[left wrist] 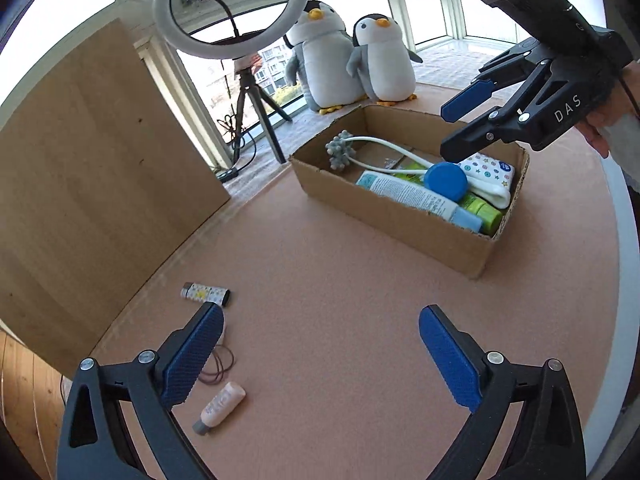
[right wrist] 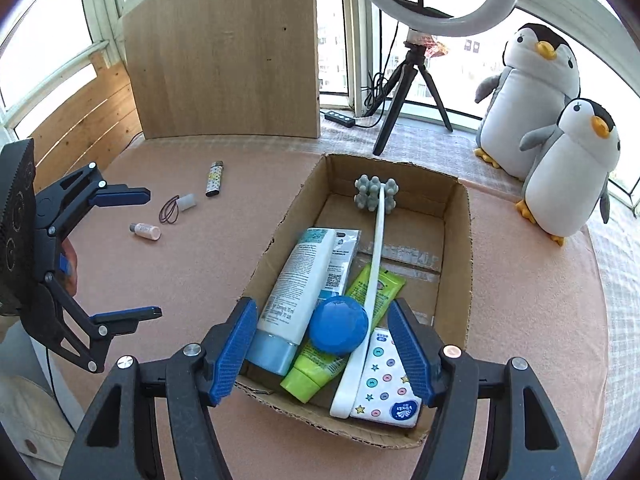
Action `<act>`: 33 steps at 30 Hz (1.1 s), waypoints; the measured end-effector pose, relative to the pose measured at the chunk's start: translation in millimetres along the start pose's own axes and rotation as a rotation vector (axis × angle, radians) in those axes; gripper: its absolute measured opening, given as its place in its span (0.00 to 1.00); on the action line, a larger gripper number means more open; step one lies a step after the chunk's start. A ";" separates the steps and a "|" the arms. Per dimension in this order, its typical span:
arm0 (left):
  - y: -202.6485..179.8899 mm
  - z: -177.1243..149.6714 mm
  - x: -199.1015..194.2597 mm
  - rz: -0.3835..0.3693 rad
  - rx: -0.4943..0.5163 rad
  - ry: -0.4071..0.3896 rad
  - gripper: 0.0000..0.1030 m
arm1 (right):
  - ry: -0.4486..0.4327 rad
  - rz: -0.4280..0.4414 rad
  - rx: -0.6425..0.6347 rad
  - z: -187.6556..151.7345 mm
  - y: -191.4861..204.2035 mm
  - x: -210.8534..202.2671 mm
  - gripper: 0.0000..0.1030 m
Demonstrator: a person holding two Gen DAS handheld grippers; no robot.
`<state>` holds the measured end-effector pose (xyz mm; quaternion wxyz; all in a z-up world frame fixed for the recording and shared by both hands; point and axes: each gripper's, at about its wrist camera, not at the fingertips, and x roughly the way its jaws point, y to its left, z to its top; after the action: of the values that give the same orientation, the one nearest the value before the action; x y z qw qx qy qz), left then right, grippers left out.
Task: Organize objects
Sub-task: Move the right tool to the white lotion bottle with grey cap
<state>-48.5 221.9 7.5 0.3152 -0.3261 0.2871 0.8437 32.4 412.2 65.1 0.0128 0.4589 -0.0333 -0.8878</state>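
An open cardboard box (left wrist: 400,224) (right wrist: 456,240) holds a white tube (right wrist: 300,280), a green tube (right wrist: 316,368), a tissue pack (right wrist: 384,396), a white-handled massage roller (right wrist: 376,194) and a blue round case (left wrist: 445,180) (right wrist: 339,325). My right gripper (right wrist: 322,306) (left wrist: 447,132) hovers open over the box's near end; the blue case lies below, clear of its pads. On the pink tabletop lie a lighter (left wrist: 206,293) (right wrist: 215,178), a hair tie (left wrist: 218,366), a small pink bottle (left wrist: 222,402) (right wrist: 146,231) and a white cap (right wrist: 187,202). Wide open and empty, my left gripper (left wrist: 320,316) (right wrist: 154,254) hangs right of them.
A wooden board (left wrist: 92,168) (right wrist: 224,48) stands at the table's far edge. A ring light on a tripod (left wrist: 256,100) (right wrist: 416,76) and two plush penguins (left wrist: 352,60) (right wrist: 560,140) are on the windowsill behind the box, with a power strip (right wrist: 340,117). The round table (left wrist: 618,280) ends on the right.
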 end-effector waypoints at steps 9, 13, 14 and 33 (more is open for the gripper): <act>80.9 -97.1 -44.9 0.100 -0.241 0.061 0.99 | 0.034 0.042 -0.125 30.7 90.0 47.5 0.62; 104.6 -132.1 -61.7 0.137 -0.321 0.073 0.99 | 0.088 0.086 -0.191 32.5 135.4 83.3 0.62; 108.7 -141.7 -64.9 0.145 -0.347 0.079 0.99 | 0.110 0.095 -0.215 31.9 145.8 94.6 0.62; 112.5 -194.8 -72.6 0.153 -0.458 0.149 0.99 | 0.110 0.206 -0.462 53.4 231.9 191.8 0.62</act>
<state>-14.8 -9.1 -29.3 0.1462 -0.4279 0.1346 0.8817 -124.0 173.2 -43.8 0.2092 0.4855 0.1245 -0.8396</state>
